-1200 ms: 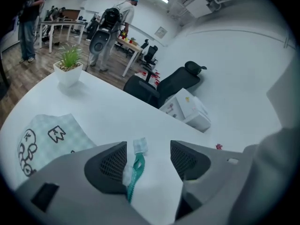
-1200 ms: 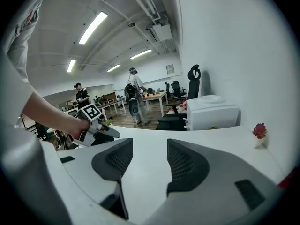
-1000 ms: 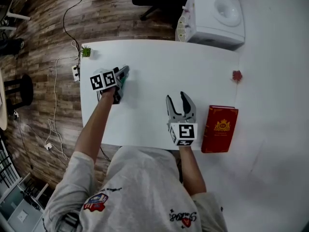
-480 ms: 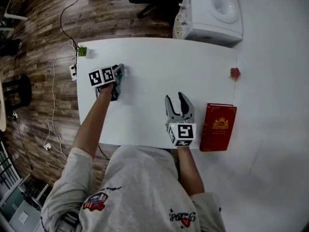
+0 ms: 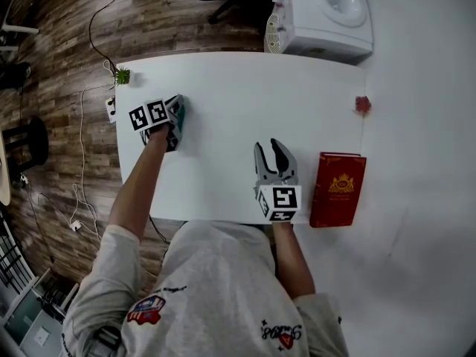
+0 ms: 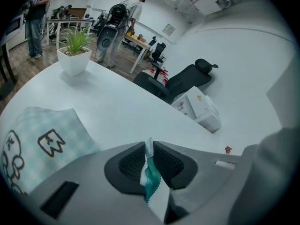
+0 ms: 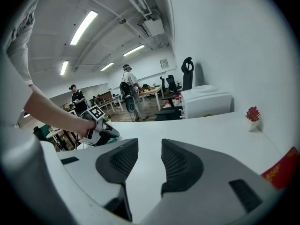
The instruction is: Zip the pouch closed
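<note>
The pouch [image 6: 40, 139], pale checked cloth with a cartoon print, lies flat near the left edge of the white table [image 6: 122, 111]. Most of it is hidden, so its long axis is unclear. The left gripper [image 6: 149, 154] has just closed its jaws on a teal tab [image 6: 151, 179], seemingly the pouch's zipper end. Well apart, the right gripper [image 7: 150, 161] has been narrowing and stands parted with nothing between its jaws.

Likely an open-plan office, black swivel chair [image 6: 186, 81], ceiling strip lights [image 7: 84, 27], wood-plank floor [image 5: 59, 28]
</note>
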Demonstrator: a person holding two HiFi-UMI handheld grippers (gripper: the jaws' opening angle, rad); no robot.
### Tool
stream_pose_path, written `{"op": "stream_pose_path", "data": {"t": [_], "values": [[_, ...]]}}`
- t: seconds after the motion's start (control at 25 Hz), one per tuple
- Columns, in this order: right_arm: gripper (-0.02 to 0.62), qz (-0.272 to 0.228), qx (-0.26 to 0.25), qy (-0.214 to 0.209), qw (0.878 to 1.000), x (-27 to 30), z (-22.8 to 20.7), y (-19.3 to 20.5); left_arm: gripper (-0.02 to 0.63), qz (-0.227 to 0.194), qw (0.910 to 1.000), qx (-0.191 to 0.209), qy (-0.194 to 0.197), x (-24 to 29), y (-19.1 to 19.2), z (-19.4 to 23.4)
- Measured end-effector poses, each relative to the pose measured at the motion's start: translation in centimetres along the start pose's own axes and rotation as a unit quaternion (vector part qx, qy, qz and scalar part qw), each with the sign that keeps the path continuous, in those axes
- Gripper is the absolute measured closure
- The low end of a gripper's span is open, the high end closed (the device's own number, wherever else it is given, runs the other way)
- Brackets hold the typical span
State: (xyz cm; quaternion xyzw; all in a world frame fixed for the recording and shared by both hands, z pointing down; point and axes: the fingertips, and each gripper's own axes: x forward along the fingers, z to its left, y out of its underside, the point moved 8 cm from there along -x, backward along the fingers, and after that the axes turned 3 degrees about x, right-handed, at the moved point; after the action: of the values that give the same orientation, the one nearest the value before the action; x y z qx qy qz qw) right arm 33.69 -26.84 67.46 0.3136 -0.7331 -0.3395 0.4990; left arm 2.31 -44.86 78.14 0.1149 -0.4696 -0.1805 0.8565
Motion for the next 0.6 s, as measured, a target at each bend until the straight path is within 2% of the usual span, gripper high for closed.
{"op": "stream_pose_path", "data": {"t": [0.16, 0.4, 0.6], "values": [[0.473, 0.0, 0.0, 0.0, 1.0, 0.1, 0.3, 0.1, 0.561, 0.001, 1.0, 0.004, 0.007, 0.0, 0.0, 0.2], [0.483, -0.005, -0.006, -0.005, 1.0, 0.6, 1.4, -0.2, 0.589, 0.003, 0.9991, 0.015, 0.04, 0.0, 0.0, 0.5], [0.482, -0.014, -0.014, -0.011, 1.0, 0.6, 2.9, -0.7, 0.589, -0.035, 0.9944, 0.042, 0.09, -1.6, -0.4, -0.7]]}}
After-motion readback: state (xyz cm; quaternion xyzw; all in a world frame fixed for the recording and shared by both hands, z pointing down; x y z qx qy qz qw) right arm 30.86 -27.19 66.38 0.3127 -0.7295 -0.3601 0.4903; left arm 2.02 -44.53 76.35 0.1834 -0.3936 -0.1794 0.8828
